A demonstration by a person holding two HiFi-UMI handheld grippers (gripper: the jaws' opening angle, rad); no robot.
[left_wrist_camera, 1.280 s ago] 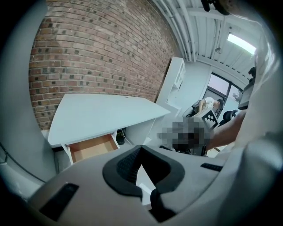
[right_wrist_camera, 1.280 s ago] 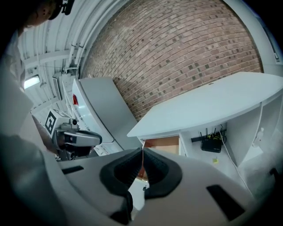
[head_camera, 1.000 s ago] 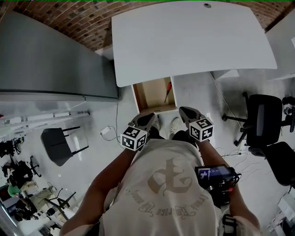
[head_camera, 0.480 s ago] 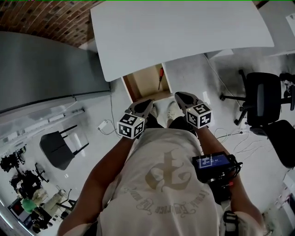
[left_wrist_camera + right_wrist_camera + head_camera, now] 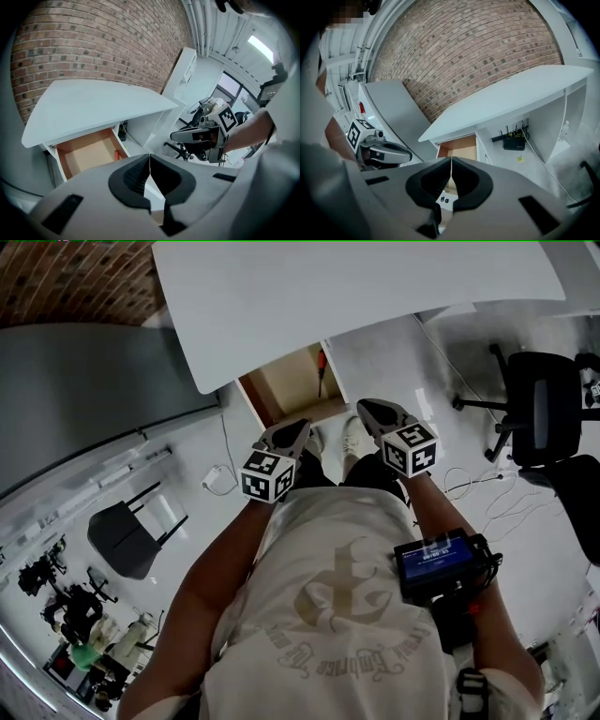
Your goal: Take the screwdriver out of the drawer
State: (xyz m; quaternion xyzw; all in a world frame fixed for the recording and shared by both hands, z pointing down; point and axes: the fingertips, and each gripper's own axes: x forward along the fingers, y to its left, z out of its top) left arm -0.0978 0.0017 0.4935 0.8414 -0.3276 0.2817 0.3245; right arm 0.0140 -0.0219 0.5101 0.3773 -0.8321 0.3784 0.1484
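Wooden drawer [image 5: 284,387], smooth matt desktop [image 5: 356,296], brick wall [image 5: 66,282]

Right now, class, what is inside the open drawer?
A red-handled screwdriver lies along the right side of the drawer; the rest looks bare. The desktop covers the drawer's back part.

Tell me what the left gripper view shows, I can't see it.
An open wooden drawer under a white desk holds a red-handled screwdriver along its right side. The shut, empty left gripper fills the foreground; the right gripper is at right.
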